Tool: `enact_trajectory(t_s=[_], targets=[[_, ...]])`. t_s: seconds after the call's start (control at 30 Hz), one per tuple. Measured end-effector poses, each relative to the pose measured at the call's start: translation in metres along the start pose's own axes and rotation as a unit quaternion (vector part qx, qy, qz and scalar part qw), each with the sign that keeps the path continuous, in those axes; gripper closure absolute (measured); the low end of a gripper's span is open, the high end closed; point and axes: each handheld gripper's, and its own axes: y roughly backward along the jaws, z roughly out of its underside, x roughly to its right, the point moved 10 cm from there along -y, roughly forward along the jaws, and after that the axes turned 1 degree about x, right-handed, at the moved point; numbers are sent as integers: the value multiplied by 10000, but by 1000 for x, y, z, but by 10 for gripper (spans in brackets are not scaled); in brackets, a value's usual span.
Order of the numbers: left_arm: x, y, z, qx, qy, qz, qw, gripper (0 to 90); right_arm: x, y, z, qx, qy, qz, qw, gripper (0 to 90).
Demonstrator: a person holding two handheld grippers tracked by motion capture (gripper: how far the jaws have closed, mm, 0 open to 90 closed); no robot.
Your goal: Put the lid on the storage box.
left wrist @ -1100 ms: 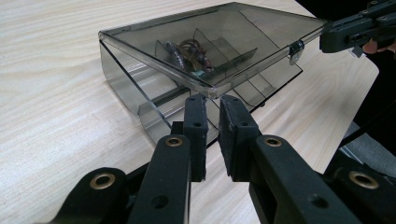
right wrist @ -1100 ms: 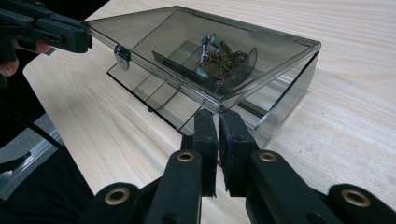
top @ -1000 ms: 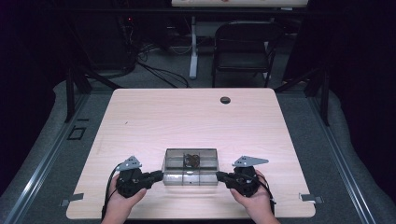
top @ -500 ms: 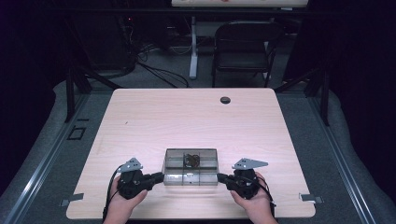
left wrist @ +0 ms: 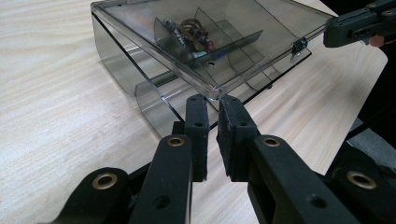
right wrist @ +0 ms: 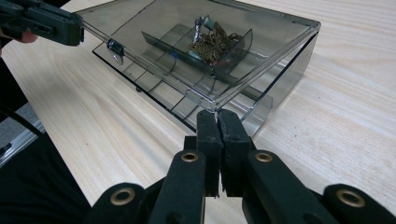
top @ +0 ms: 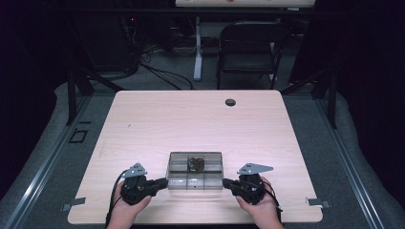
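A smoky clear plastic box [top: 196, 175] with dividers sits near the table's front edge. Its hinged lid [left wrist: 233, 37] [right wrist: 154, 28] is tilted up at the front. My left gripper [top: 165, 182] [left wrist: 212, 100] is shut on the lid's front left corner. My right gripper [top: 224, 182] [right wrist: 217, 114] is shut on the front right corner. A small brass ornament with coloured bits [top: 195, 164] [left wrist: 194, 30] [right wrist: 212, 44] lies in a middle compartment. The right gripper's jaw tip [left wrist: 359, 25] shows far off in the left gripper view, and the left gripper's jaw tip [right wrist: 42, 23] in the right gripper view.
The light wooden table [top: 191, 124] has a black round grommet [top: 230, 102] near its far edge. A dark folding chair [top: 248, 47] and a white desk leg [top: 197, 47] stand on the floor beyond the table. Cables lie on the floor there.
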Motion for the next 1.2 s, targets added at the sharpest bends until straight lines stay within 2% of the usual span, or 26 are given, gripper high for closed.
enact_trajectory(t_s=[0.4,0.5,0.73,0.8,0.93,1.07,1.2], targets=[[1,-4,6,-109,-71,-61,9999,808,1,-5,6,-119,-23,9,9999,866],[1,-5,7,-134,-79,-77,9998,805,1,-5,8,-202,46,10,9998,857],[0,-7,9,-184,-122,-135,9997,793,-2,-9,9,-180,34,6,9998,848],[-1,-8,9,-204,-138,-135,9996,790,-1,-8,10,-243,118,45,9996,843],[-1,-8,10,-210,-106,-159,9996,778,-1,-8,11,-252,76,68,9996,831],[-2,-10,11,-214,-98,-219,9995,763,-1,-9,11,-241,96,107,9996,823],[-2,-10,12,-256,-90,-188,9995,747,0,-10,12,-301,167,128,9993,817]])
